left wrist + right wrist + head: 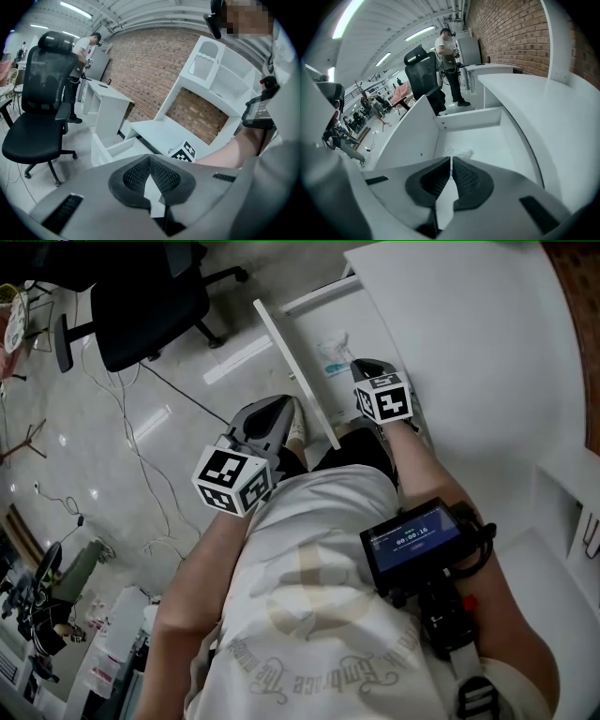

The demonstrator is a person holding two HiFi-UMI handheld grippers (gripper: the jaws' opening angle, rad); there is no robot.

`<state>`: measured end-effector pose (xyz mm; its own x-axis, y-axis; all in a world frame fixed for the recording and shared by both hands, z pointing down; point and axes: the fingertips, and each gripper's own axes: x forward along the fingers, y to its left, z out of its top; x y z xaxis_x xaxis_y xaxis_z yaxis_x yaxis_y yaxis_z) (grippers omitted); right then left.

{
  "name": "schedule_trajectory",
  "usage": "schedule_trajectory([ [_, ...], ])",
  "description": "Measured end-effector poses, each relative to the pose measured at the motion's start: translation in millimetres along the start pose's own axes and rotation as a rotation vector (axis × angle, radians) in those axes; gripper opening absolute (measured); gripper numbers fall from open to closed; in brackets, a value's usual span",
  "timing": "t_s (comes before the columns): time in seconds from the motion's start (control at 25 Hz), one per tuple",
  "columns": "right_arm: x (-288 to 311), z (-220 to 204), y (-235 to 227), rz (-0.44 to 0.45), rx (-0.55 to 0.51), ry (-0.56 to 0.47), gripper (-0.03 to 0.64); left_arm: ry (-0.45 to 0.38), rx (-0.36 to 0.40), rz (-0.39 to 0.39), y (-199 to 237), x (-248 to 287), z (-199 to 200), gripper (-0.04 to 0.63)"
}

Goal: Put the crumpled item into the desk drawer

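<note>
The crumpled item [333,352], a clear wrinkled bit of plastic, lies on the floor of the open white desk drawer [292,362]. In the right gripper view the crumpled item [460,152] shows just past my jaw tips, apart from them. My right gripper [367,367] hangs over the drawer's near end, tilted steeply down; the right gripper [451,160] is shut with nothing between its pads. My left gripper [281,414] is held left of the drawer front over the floor. The left gripper [150,160] is shut and empty, aimed toward the drawer [112,149].
The white desk top [469,343] runs along the right. A black office chair [150,296] stands on the floor to the left, with cables [122,427] trailing near it. A person [447,47] stands at another desk far off. A small screen [412,540] hangs on my chest.
</note>
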<state>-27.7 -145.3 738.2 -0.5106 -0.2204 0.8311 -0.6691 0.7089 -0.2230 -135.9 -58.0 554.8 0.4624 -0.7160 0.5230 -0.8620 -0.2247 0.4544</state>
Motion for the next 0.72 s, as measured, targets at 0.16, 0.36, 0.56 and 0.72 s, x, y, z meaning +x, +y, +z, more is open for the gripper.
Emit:
schedule_trajectory([
  [0.16,-6,-5,2,-0.002,0.011,-0.007,0.031,-0.002,0.011,-0.017,1,1,2,0.020],
  [0.36,-26,-5,12,0.010,0.025,-0.024,0.029,-0.009,0.027,-0.037,-3,-6,10,0.020],
  [0.56,-43,-1,23,0.020,0.031,-0.044,0.026,-0.011,0.040,-0.060,-2,-14,16,0.020],
  [0.72,-70,6,38,0.008,0.041,-0.065,0.023,-0.018,0.058,-0.095,-11,-29,28,0.020],
])
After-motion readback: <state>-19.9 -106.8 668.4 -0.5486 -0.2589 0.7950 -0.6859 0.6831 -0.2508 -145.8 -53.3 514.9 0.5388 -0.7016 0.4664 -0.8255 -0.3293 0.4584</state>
